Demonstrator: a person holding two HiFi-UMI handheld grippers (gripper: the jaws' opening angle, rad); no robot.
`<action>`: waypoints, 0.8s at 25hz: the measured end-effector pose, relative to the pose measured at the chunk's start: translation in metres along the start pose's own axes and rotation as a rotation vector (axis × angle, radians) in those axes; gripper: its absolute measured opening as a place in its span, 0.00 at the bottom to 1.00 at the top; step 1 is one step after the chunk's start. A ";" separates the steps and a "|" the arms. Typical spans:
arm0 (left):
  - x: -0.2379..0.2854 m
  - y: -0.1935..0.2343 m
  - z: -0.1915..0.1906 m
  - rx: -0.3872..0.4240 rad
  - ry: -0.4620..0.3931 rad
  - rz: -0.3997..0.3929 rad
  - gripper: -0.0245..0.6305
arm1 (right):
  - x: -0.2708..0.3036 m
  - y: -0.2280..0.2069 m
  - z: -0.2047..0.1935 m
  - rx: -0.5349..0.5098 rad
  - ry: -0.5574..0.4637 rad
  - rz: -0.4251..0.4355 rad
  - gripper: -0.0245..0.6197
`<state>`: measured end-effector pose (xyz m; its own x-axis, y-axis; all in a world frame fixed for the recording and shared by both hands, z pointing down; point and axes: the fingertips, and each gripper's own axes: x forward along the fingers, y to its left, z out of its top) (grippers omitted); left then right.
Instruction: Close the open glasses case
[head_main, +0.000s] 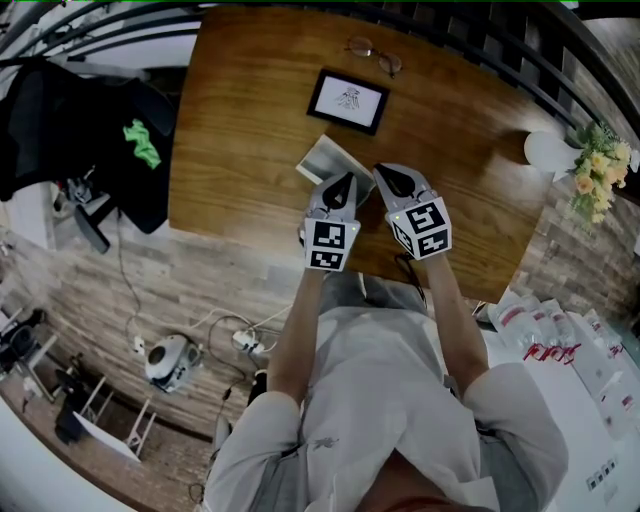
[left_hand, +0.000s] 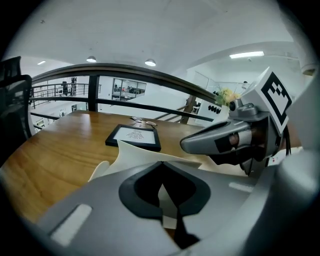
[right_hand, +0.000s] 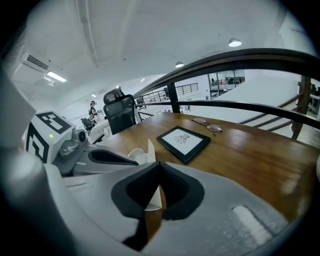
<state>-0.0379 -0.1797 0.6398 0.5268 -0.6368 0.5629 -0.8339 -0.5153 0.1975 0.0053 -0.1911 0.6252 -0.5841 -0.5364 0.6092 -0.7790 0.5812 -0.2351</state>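
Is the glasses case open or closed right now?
Open. The glasses case has its pale flap sticking up instead of folded down over the body; both gripper views show that flap standing.

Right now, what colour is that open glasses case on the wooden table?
The glasses case is white, perhaps a pale cream. It shows best in the left gripper view.

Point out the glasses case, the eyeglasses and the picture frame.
glasses case (head_main: 328, 160): head view, on its pale open flap.
eyeglasses (head_main: 375, 52): head view, at the bridge between the lenses.
picture frame (head_main: 348, 101): head view, on the white print in its middle.
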 end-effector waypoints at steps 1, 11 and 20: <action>0.002 0.000 -0.001 -0.002 0.003 0.000 0.07 | 0.001 0.000 -0.001 0.000 0.002 0.001 0.04; 0.012 -0.001 -0.004 -0.025 0.007 -0.001 0.07 | 0.009 0.002 -0.011 0.013 0.022 0.008 0.04; 0.011 -0.001 -0.005 -0.033 0.004 -0.009 0.07 | 0.012 0.008 -0.016 0.016 0.040 0.014 0.04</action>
<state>-0.0317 -0.1834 0.6500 0.5335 -0.6301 0.5641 -0.8343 -0.5017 0.2286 -0.0043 -0.1834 0.6426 -0.5857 -0.5028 0.6357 -0.7745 0.5783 -0.2562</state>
